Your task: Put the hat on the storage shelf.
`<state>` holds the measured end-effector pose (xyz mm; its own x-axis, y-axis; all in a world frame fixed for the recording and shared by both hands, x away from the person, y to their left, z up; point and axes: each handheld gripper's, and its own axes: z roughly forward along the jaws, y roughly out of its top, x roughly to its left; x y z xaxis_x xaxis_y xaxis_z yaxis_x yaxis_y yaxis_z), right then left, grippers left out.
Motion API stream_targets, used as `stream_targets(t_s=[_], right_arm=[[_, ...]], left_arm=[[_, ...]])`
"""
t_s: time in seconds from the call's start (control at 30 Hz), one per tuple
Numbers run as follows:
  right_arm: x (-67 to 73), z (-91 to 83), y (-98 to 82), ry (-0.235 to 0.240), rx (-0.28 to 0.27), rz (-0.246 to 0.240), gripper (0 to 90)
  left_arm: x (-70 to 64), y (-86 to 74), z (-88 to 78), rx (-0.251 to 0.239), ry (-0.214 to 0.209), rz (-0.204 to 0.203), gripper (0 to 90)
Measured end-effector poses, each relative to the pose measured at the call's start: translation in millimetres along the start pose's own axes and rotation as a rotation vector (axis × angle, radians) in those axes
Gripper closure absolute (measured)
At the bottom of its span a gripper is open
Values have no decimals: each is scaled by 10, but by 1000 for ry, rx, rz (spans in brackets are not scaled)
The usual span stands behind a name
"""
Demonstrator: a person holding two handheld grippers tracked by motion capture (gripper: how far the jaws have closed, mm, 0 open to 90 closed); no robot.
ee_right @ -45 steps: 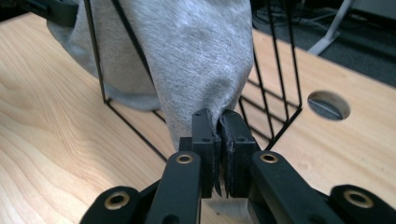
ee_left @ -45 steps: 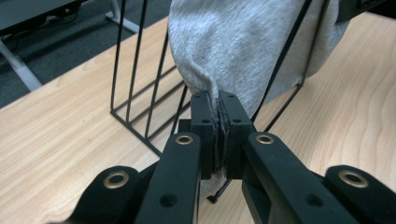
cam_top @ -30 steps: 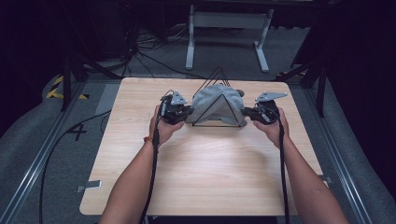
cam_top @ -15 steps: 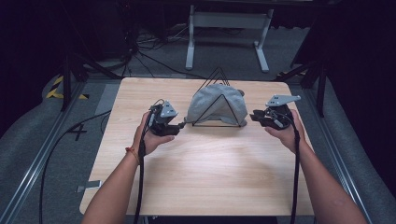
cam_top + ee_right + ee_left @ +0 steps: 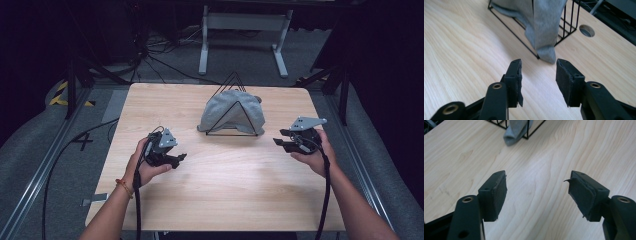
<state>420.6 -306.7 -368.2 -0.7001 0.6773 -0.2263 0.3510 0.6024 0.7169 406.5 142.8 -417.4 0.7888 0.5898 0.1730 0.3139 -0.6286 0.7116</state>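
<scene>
A dark room with grey floor mats and loose cables surrounds the pale wood-grain bench (image 5: 220, 185), which carries everything here. Between the two tongs and a little farther from the person stands a black wire rack (image 5: 233, 107) shaped like a triangle, with a grey cloth (image 5: 220, 115) draped over it and hanging down both sides; in the right gripper view a hanging end of the cloth (image 5: 546, 53) lies just beyond the jaw tips, apart from them, and in the left gripper view another end (image 5: 515, 132) sits well ahead. The left tongs (image 5: 180, 159) are well apart from the rack, the right tongs (image 5: 278, 143) near it on the other side. Both have just been opening: the jaws stand released, nothing between them but bare wood
</scene>
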Motion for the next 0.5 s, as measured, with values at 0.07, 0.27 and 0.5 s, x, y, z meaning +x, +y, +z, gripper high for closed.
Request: stream_targets(t_s=[0.07,0.27,0.5], right_arm=[[26,-24,-55,-2,2,-5,537],[83,-87,-291,-18,36,-13,458],[116,-174,-502,-35,33,26,418]], left_arm=[[-15,-69,-32,21,3,8,307],[-70,-264,-88,75,20,28,280],[-97,-425,-137,104,29,26,260]])
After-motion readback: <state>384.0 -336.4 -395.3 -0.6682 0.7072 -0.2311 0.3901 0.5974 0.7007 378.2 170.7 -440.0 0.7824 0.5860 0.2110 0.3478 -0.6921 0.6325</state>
